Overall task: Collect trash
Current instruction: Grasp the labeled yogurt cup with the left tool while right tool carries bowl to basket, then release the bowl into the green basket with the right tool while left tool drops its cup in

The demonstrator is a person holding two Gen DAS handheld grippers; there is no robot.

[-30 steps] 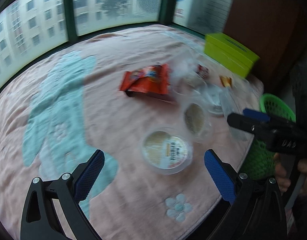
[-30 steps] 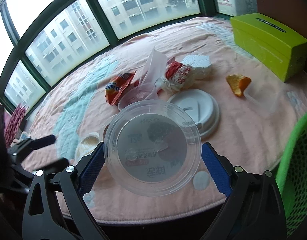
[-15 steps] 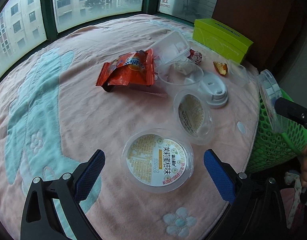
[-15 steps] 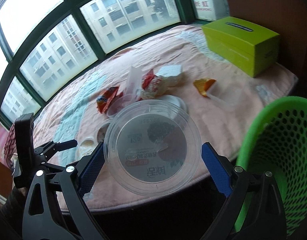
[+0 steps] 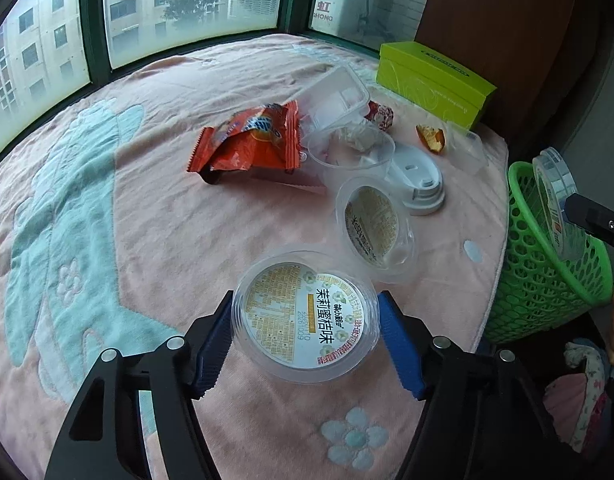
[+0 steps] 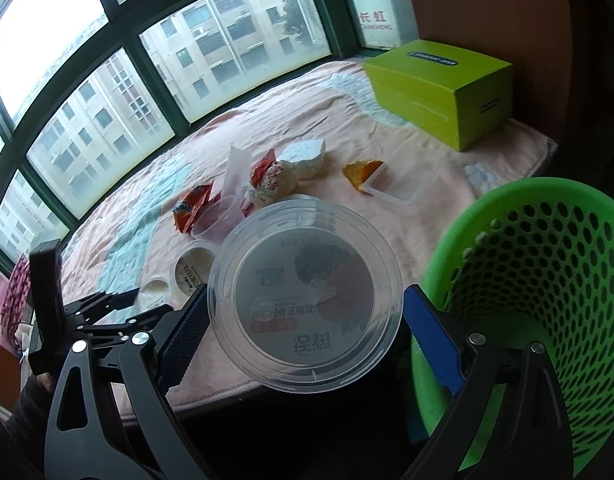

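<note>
A clear jelly cup (image 5: 307, 316) with a yellow and white label stands on the pink blanket (image 5: 147, 220). My left gripper (image 5: 305, 322) is closing on it, and both blue pads touch its sides. My right gripper (image 6: 307, 320) is shut on a clear round lid (image 6: 303, 300) with a printed label, held past the blanket's edge beside the green basket (image 6: 547, 280). In the left wrist view that lid (image 5: 555, 196) hangs over the basket's rim (image 5: 519, 184). A second jelly cup (image 5: 371, 224) lies tilted just beyond the first.
More litter lies farther back: a red snack wrapper (image 5: 251, 144), a clear cup (image 5: 351, 152), a white lid (image 5: 419, 176), a clear tray (image 5: 335, 96), an orange scrap (image 5: 431, 138). A lime green box (image 5: 431, 76) stands at the back right. Windows ring the far side.
My left gripper has come down around the jelly cup and its jaws have drawn in to its sides. My right gripper has carried the clear lid rightward to the green basket.
</note>
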